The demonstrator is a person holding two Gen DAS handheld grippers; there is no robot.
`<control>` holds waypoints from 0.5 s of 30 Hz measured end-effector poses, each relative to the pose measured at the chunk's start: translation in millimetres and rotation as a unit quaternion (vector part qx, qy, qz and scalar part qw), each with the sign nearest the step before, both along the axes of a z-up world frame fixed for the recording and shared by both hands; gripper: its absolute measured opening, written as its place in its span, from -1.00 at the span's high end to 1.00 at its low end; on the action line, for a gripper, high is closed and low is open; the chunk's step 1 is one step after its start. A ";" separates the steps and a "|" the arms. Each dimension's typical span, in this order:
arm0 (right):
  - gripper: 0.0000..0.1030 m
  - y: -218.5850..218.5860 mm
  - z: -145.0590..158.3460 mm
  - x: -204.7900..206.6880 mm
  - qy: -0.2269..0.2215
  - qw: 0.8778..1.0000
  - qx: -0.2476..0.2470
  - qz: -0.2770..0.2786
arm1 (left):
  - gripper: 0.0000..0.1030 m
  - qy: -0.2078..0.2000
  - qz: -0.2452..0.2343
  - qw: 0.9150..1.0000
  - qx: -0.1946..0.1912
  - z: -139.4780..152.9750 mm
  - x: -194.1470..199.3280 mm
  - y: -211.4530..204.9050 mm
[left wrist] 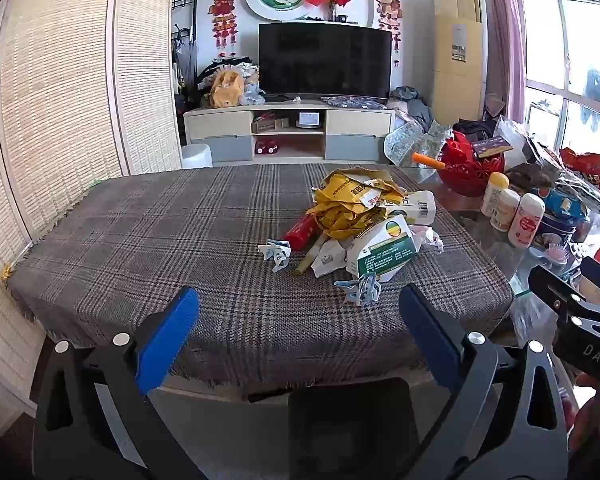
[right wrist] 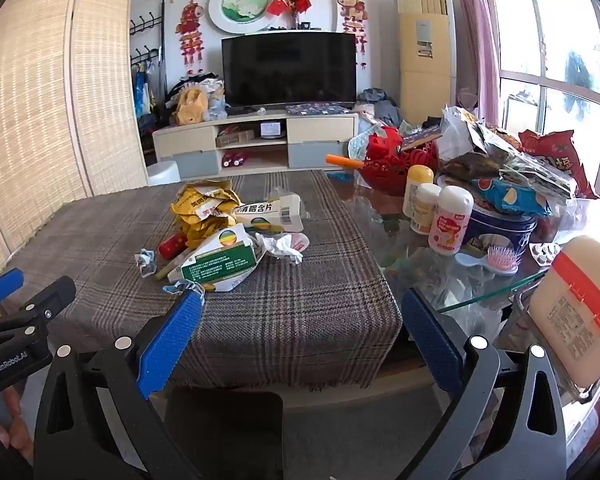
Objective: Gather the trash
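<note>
Two hand-held tools hover side by side over the near edge of the bench, both tilted downward. The left tool (left wrist: 298, 312) has its blue pads spread wide with nothing between them. The right tool (right wrist: 300, 316) is just as wide and also empty.

The bench (left wrist: 140, 240) is covered by a grey plaid cloth (right wrist: 280, 320). The trash pile (left wrist: 364, 224) sits on the cloth toward the bench's right side, well ahead of both tools. In it are crumpled yellow wrappers (left wrist: 352, 200), a white and green medicine box (left wrist: 384, 250), a second white box (right wrist: 276, 212) behind it, a red tube (left wrist: 300, 232) and crumpled white tissue (right wrist: 280, 246). A small blue and white paper scrap (left wrist: 362, 288) lies nearest the bench's front edge, just ahead of the left tool's right pad; another scrap (left wrist: 276, 252) lies left of the pile.

Beyond the cloth's right edge, bare glass bench top holds three white bottles (right wrist: 448, 220), a red basket (right wrist: 396, 160), snack bags (right wrist: 540, 176) and a pink hairbrush (right wrist: 500, 260).
</note>
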State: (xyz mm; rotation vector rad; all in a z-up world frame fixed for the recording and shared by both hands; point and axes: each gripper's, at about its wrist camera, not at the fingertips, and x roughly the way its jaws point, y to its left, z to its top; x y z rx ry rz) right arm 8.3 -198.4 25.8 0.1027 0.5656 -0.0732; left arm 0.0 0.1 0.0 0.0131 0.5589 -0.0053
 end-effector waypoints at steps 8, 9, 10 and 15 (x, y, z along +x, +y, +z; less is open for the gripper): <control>-0.94 0.3 -0.5 0.3 0.001 1.000 -0.001 0.000 | -0.84 -0.002 -0.002 1.000 -0.003 0.1 -0.3 -0.2; -0.94 0.5 -0.8 0.4 0.001 1.000 -0.001 0.000 | -0.84 -0.002 -0.001 1.000 -0.002 3.5 -0.9 -0.5; -0.94 0.6 -1.1 0.6 0.001 1.000 -0.001 0.000 | -0.84 -0.001 -0.001 1.000 -0.002 1.7 -0.4 -2.1; -0.94 0.0 -1.2 1.0 0.001 1.000 -0.002 -0.001 | -0.84 0.000 -0.001 1.000 -0.006 5.2 0.9 -0.6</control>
